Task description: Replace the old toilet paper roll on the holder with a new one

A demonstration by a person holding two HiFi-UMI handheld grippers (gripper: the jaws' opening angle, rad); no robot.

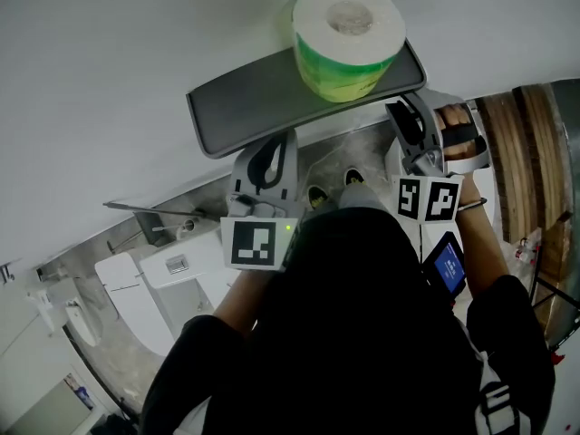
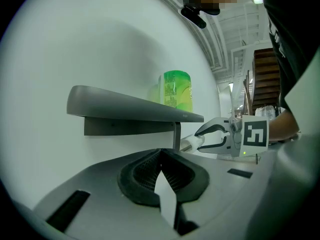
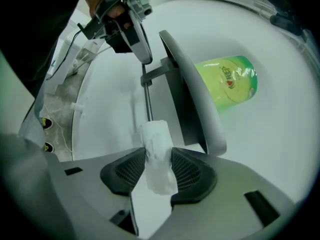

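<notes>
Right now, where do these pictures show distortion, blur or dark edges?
Head view: evenly lit, fairly sharp. Left gripper view: black corners, near fingers soft. Right gripper view: shelf strongly curved by the lens, old roll between its fingers slightly soft.

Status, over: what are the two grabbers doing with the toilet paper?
Right gripper jaws clamped on thin old roll, below shelf. Left gripper jaws together, empty. New roll, green wrap, standing on shelf. Nothing seen in the way.

We saw the new roll (image 1: 347,39), white in green wrap, upright on the holder's grey shelf (image 1: 245,107). The old roll (image 3: 154,134), thin and crumpled white, sat pinched in the right gripper (image 3: 158,159), off the holder's rod (image 3: 147,96).
</notes>
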